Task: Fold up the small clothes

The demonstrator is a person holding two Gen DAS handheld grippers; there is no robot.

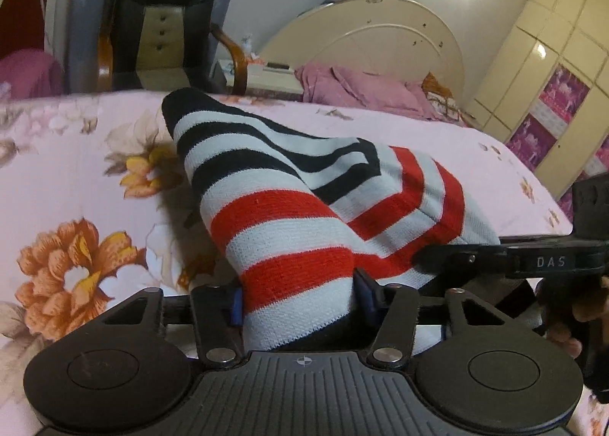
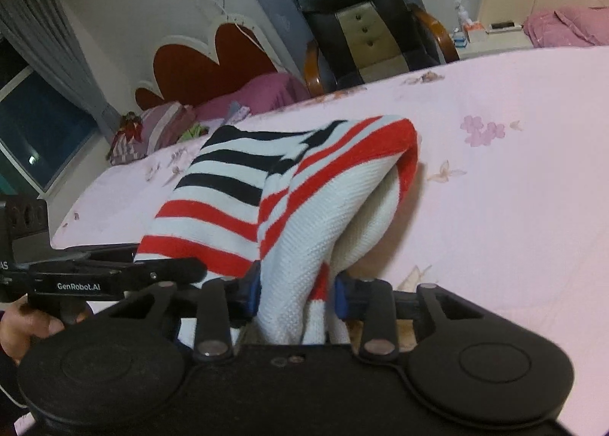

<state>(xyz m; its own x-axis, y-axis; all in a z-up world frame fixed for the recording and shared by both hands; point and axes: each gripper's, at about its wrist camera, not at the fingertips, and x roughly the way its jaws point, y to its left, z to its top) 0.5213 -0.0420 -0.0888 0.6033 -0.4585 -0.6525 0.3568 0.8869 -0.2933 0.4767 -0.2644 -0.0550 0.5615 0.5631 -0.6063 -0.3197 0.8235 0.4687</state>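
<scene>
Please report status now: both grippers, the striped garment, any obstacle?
Left gripper and right gripper both clamped on striped garment. Near edge lifted off floral bedsheet. Nothing in the way.

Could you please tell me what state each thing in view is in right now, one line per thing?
Red, white and black striped knitted garment: lifted at its near edge, bunched, not yet folded flat.
Left tongs: shut on the striped garment's edge.
Right tongs: shut on the garment's white and red edge.
Pink floral bedsheet: spread flat under the garment.
Black leather armchair: upright, unoccupied.
</scene>
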